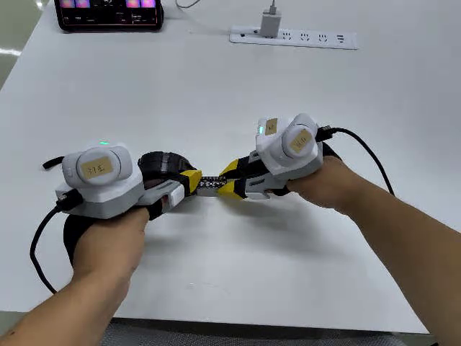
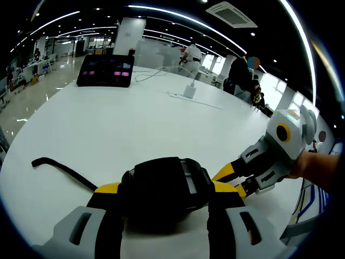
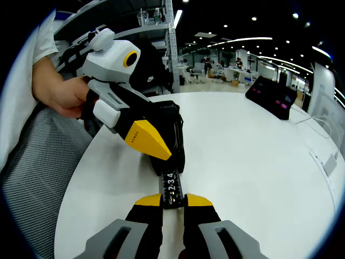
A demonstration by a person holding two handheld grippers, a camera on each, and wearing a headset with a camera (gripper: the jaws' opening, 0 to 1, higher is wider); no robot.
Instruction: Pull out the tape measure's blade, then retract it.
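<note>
A black tape measure (image 2: 166, 186) rests on the white table, and my left gripper (image 2: 166, 190) is shut on its body; in the head view the case (image 1: 163, 165) shows behind my left gripper (image 1: 189, 180). A short length of blade (image 3: 171, 186) with printed numbers sticks out of the case (image 3: 171, 135). My right gripper (image 3: 173, 201) is shut on the blade's end. In the head view the blade (image 1: 209, 184) spans the small gap between the yellow fingertips, with the right gripper (image 1: 229, 184) at its end. A black wrist strap (image 2: 59, 167) trails left.
A dark tablet (image 1: 108, 13) lies at the table's far left edge and a white power strip (image 1: 295, 36) with a plugged charger lies at the far middle. Black cables (image 1: 371, 155) trail from both grippers. A mesh chair (image 3: 32, 178) stands beside the table.
</note>
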